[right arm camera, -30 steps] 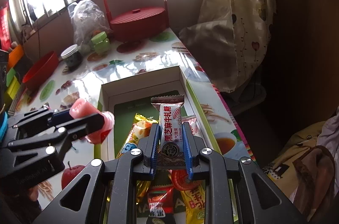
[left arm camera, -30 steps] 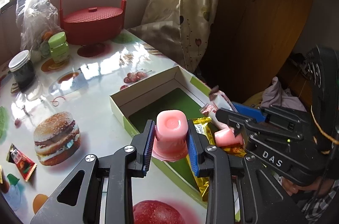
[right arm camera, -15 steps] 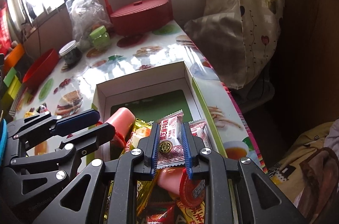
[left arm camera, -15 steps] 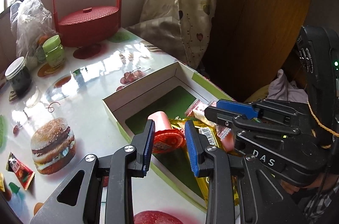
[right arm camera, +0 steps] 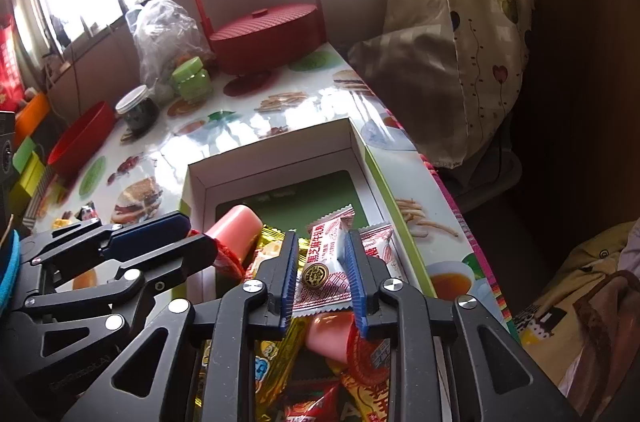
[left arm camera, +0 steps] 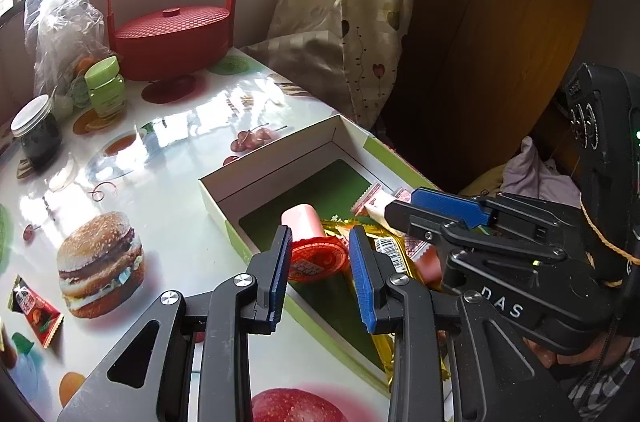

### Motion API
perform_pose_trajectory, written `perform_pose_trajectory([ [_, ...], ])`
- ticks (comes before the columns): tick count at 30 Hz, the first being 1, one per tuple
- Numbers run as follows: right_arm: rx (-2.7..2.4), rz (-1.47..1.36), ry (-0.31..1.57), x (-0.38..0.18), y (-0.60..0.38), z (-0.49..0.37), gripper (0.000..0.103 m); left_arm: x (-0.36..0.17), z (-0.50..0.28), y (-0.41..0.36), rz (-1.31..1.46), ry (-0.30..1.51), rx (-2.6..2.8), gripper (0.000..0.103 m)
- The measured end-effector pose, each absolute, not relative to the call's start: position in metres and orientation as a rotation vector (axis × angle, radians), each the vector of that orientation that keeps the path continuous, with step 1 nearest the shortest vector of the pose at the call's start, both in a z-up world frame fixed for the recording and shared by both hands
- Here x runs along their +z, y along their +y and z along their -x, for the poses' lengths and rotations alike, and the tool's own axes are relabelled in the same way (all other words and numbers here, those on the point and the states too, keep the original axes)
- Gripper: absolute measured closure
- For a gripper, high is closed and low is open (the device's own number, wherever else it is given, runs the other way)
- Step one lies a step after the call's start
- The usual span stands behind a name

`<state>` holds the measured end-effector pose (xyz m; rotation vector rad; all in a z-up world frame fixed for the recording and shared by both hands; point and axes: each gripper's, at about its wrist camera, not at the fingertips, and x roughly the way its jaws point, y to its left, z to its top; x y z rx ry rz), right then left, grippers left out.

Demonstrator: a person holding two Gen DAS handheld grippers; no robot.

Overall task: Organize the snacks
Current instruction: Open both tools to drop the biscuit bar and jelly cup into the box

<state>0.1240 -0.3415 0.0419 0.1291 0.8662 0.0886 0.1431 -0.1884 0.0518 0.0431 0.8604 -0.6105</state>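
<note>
On the table (left arm camera: 168,158) at nine o'clock a red candy packet (left arm camera: 35,308) is still outside the box (left arm camera: 276,166). A second ago the left gripper (left arm camera: 320,264) held the pink jelly cup (left arm camera: 310,238) upright above the rim; now the cup lies on its side in the box, between parted pads, apparently loose. Toward three o'clock, the right gripper (right arm camera: 321,272) has lowered its white nougat packet (right arm camera: 326,270) onto the snack pile, and its jaws are opening around it. Both items look delivered; stray snacks on the table probably come next.
</note>
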Motion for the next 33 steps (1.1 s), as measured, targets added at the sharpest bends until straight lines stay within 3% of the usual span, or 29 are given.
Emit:
perform_pose_trajectory([
  [7, 0.076, -0.108, 0.853, 0.047, -0.332, -0.119, 0.07, 0.059, -0.137, -0.18, -0.038, 0.846, -0.604, 0.072],
  [33, 0.094, -0.095, 0.807, 0.064, -0.304, -0.098, 0.066, 0.079, -0.113, -0.139, -0.003, 0.783, -0.538, 0.068],
])
